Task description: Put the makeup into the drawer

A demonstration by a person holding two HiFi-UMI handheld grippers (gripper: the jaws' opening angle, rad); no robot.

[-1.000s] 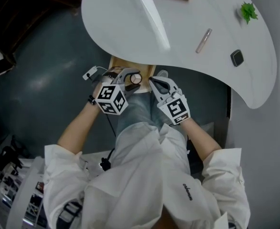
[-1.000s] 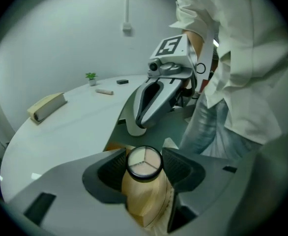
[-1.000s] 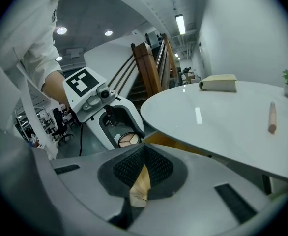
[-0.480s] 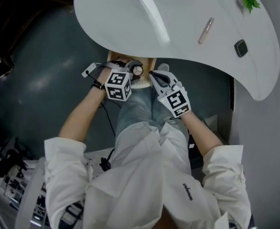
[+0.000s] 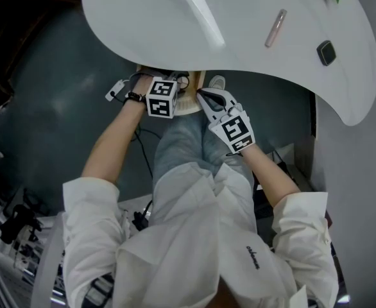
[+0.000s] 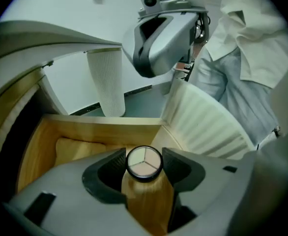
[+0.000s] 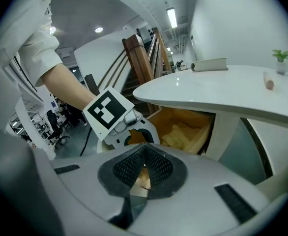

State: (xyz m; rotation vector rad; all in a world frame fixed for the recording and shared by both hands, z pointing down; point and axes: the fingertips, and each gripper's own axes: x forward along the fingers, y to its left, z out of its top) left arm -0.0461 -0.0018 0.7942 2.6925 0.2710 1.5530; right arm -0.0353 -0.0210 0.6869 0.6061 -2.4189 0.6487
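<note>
Since a second ago our left gripper [image 6: 144, 167] has sunk with the round compact [image 6: 144, 162] from open view in front of the table down to the lip of the drawer [image 6: 104, 128], and the right one has dropped a little too. The compact sits pinched between the left jaws, the pads pressing its black rim on opposite sides, its three pale powder wedges facing up at us. It hangs above the drawer's wooden floor and has not been let go.

We judge it small, light and stiff, with a smooth rim that could slide on the pads if we squeeze unevenly. The pressed powder inside is probably brittle (a drop onto bare wood might crack it). Holding it across the rim looks right to us, and we would lower it close to the floor before releasing.

A pale, crumpled pad [image 6: 75, 149] lies toward the back of the drawer and would be a softer landing place. Our right gripper [image 7: 143, 165] hovers just beside the left with its jaws together and nothing between them. Up on the white table [image 5: 239, 40] a pink tube [image 5: 275, 28] and a dark square case [image 5: 326, 52] wait, well apart from the drawer.
</note>
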